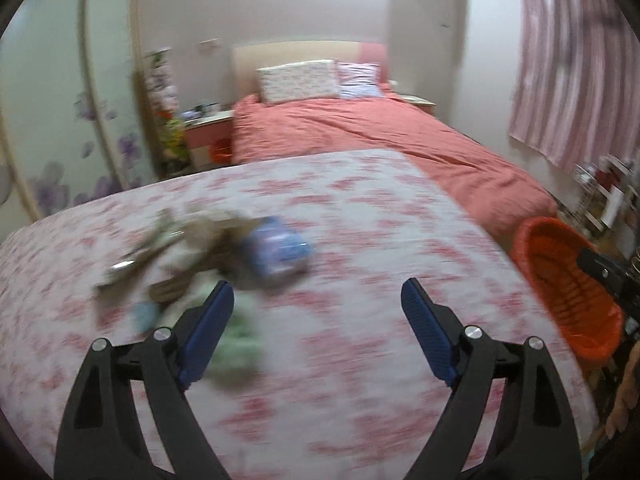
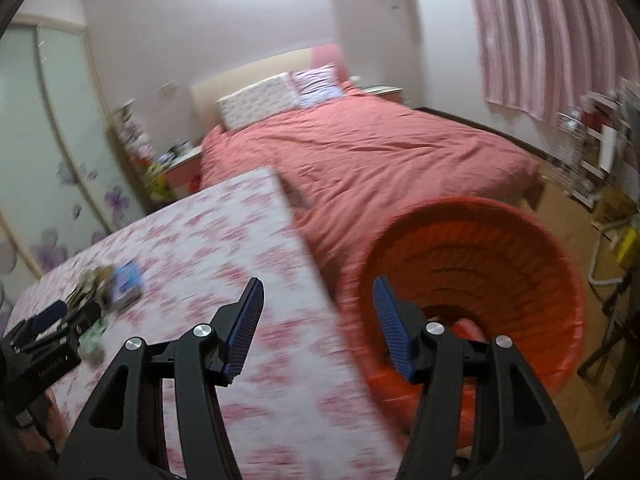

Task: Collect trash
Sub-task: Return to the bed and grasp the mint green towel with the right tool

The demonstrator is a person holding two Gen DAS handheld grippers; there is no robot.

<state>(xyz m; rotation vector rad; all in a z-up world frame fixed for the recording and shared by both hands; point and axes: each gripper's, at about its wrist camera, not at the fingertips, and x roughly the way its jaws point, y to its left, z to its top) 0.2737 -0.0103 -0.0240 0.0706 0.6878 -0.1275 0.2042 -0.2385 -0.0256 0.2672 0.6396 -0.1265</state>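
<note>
The blurred pile of crumpled paper and wrapper trash point(image 1: 188, 264) lies on the pink-floral cloth-covered counter point(image 1: 360, 240), ahead and left of the left tool point(image 1: 318, 300), which is nearer; both tools stand wide and empty; the right tool point(image 2: 318, 300) hovers at the counter edge beside the orange ribbed plastic bin point(image 2: 520, 240); a blue packet point(image 1: 276, 252) tops the heap.

The left wrist view is aimed low across the surface point(image 1: 360, 208) toward the bed point(image 1: 360, 132), close over the trash point(image 1: 208, 256). The right wrist view is set further right, above the surface edge and the bin point(image 2: 480, 264). Surface, bed, trash and bin are shared.
</note>
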